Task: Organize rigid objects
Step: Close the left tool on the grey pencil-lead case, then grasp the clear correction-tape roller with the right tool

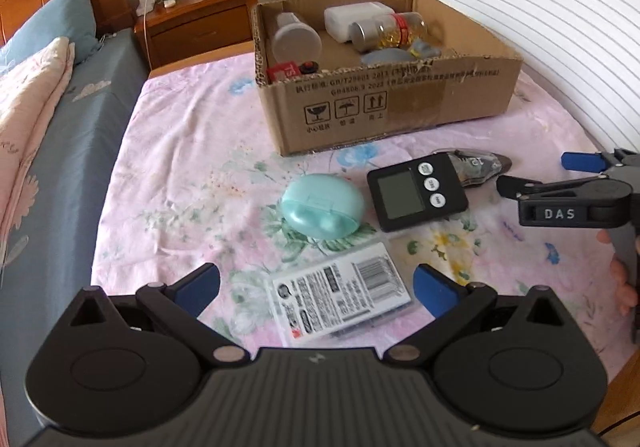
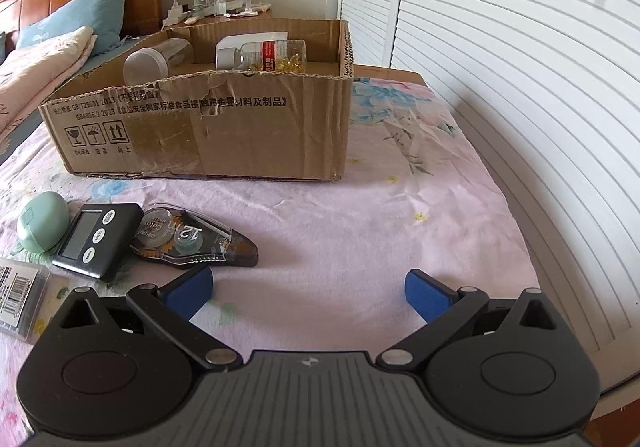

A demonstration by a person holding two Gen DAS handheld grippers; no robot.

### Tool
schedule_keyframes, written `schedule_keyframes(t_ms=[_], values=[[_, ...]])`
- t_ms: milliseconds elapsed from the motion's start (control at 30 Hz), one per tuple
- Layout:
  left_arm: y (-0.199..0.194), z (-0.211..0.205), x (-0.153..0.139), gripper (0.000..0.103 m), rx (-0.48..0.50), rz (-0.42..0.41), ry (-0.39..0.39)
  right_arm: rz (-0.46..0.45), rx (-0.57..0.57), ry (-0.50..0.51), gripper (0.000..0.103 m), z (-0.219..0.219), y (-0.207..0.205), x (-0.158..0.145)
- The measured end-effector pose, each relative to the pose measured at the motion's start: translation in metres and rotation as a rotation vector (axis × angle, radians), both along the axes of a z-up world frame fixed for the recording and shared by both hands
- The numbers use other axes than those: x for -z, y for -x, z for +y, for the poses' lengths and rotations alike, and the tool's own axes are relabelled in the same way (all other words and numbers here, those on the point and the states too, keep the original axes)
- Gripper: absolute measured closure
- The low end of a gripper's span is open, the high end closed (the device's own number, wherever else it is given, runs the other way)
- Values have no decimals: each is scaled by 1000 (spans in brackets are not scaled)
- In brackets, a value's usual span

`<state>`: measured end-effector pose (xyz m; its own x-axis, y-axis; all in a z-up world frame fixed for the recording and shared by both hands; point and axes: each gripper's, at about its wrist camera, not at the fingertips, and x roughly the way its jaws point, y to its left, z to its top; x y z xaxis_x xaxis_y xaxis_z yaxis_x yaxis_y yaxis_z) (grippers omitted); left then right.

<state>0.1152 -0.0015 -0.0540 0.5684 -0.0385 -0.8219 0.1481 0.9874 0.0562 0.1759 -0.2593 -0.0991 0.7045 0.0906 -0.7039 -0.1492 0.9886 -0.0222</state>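
Observation:
A cardboard box (image 1: 400, 103) (image 2: 248, 135) stands on the pink flowered bedspread and holds bottles and jars. In front of it lie a mint oval case (image 1: 322, 205) (image 2: 42, 221), a black digital timer (image 1: 416, 193) (image 2: 96, 239), a clear correction tape dispenser (image 1: 478, 165) (image 2: 196, 241) and a flat clear pack with a barcode label (image 1: 340, 297) (image 2: 18, 289). My left gripper (image 1: 316, 289) is open, hovering just over the barcoded pack. My right gripper (image 2: 308, 293) is open and empty over bare bedspread, right of the tape dispenser; it also shows in the left wrist view (image 1: 532, 175).
A wooden nightstand (image 1: 200, 19) with a small fan and bottles stands behind the box. A blue pillow (image 1: 52, 23) and a pink quilt (image 1: 28, 95) lie at the left. White louvred doors (image 2: 500, 67) run along the right side of the bed.

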Motion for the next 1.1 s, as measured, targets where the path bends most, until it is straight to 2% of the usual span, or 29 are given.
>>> schedule_keyframes(t_ms=[167, 433, 600, 833, 1100], values=[[-2, -8, 21, 1, -71, 41, 18, -6, -22, -2, 0, -2, 2, 0], [-5, -4, 39, 2, -208, 26, 95, -20, -48, -3, 0, -4, 5, 1], [-3, -3, 37, 10, -213, -14, 103, -17, -57, -3, 0, -2, 5, 1], [-4, 1, 38, 10, -203, -31, 99, 12, -161, 1, 0, 20, -5, -2], [-6, 2, 39, 10, -172, -32, 94, 34, -192, 3, 0, 52, -16, -5]])
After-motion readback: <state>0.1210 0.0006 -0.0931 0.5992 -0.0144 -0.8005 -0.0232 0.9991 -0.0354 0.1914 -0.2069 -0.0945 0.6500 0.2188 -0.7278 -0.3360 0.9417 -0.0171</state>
